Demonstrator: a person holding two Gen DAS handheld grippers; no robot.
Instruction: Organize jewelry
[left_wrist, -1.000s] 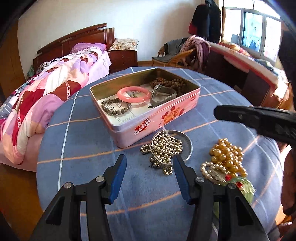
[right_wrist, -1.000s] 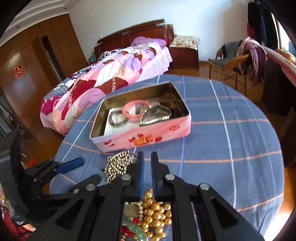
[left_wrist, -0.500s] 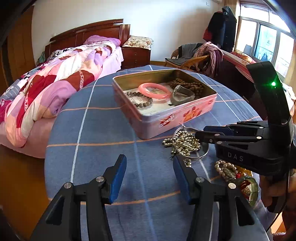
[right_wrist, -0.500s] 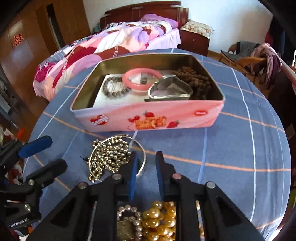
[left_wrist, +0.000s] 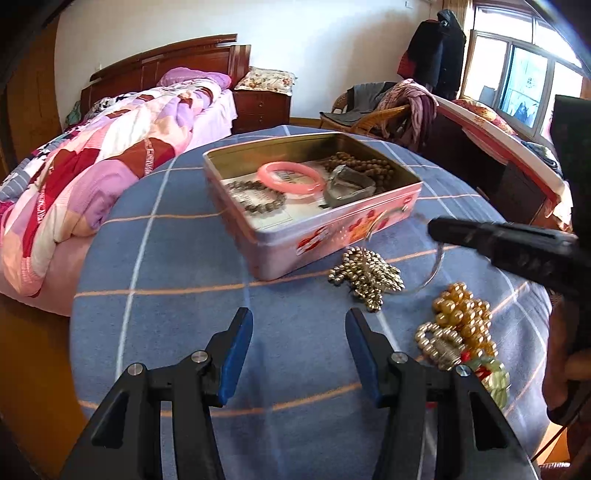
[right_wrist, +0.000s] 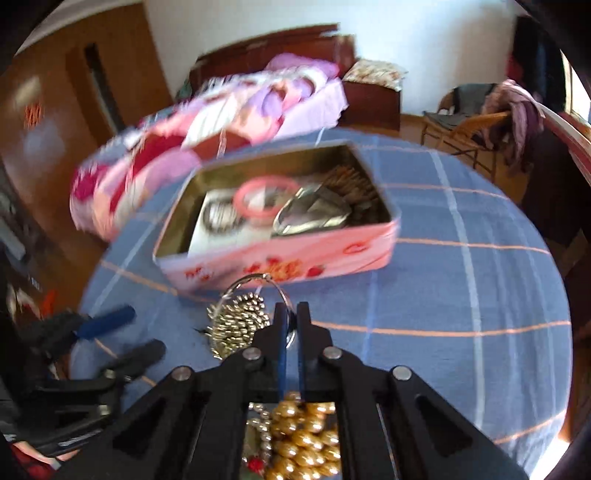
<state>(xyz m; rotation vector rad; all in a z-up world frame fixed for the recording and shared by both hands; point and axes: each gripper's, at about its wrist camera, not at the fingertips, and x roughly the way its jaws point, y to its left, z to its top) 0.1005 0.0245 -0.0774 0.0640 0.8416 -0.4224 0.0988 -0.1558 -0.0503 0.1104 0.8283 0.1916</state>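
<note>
Blurrily, right tongs (right_wrist: 290, 320) pinch a thin wire hoop (right_wrist: 282, 295); left tongs (left_wrist: 299, 332) gape, holding nothing.

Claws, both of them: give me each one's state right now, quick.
Left claw: open, empty, over bare tablecloth.
Right claw: shut on the thin silver bangle beside the silver bead bracelet.

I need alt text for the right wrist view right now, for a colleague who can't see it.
The right gripper, jaws shut, pinches a thin silver hoop beside a heap of silver beads on a blue checked tablecloth. Behind stands an open pink tin holding a pink bangle; gold beads lie nearest the camera.
</note>
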